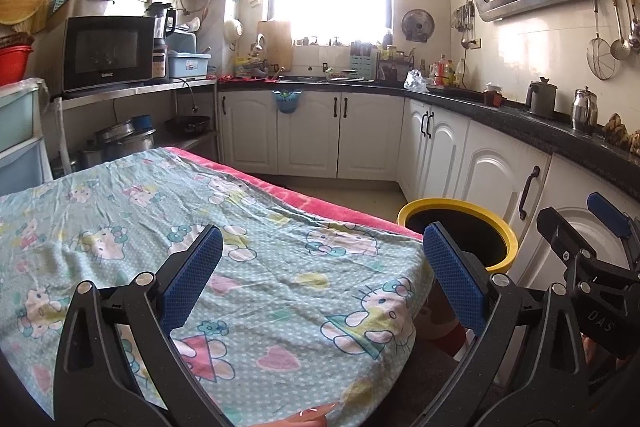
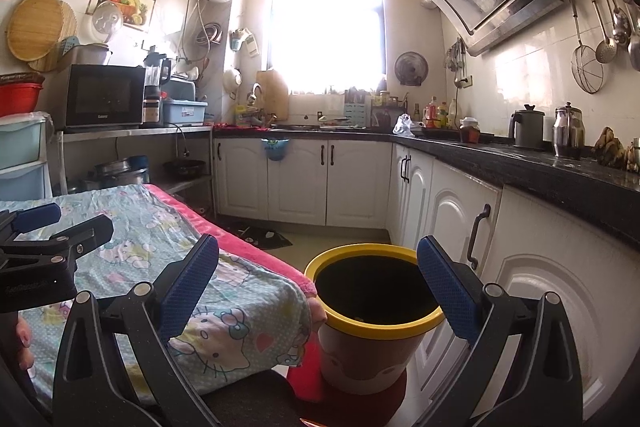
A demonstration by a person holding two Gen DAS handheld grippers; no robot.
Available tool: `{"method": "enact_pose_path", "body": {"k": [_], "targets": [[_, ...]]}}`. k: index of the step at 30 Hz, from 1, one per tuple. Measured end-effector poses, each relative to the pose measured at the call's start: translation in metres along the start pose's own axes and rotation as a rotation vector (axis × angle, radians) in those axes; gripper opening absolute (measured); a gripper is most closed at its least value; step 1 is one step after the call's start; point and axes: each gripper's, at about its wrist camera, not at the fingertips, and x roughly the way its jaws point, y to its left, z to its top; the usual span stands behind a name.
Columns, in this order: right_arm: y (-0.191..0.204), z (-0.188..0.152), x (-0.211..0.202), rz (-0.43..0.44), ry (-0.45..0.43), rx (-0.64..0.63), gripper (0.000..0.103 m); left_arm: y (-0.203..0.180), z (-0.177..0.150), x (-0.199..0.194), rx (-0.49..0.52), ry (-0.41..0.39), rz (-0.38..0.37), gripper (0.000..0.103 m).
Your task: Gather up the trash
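A yellow-rimmed trash bin [image 2: 376,307] with a dark inside stands on a red stool beside the table. It also shows in the left wrist view [image 1: 460,227]. My right gripper [image 2: 318,277] is open and empty, held just above and before the bin's rim. My left gripper [image 1: 322,267] is open and empty over the table's Hello Kitty cloth [image 1: 200,227]. No loose trash shows on the cloth. The right gripper [image 1: 600,227] shows at the right edge of the left wrist view, and the left gripper [image 2: 40,227] at the left edge of the right wrist view.
White cabinets [image 2: 460,219] with a dark counter [image 2: 560,171] run close along the right of the bin. A microwave [image 1: 106,53] sits on a steel shelf at the left. A dark mat [image 2: 260,235] lies on the floor past the table.
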Motion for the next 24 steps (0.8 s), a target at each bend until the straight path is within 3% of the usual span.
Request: {"method": "enact_pose_path", "body": {"k": [24], "targets": [[0.0026,0.0015,-0.0019,0.000,-0.005,0.000,0.097,-0.0034,0.0022,-0.0019,0.007,-0.003,-0.001,0.092]]}}
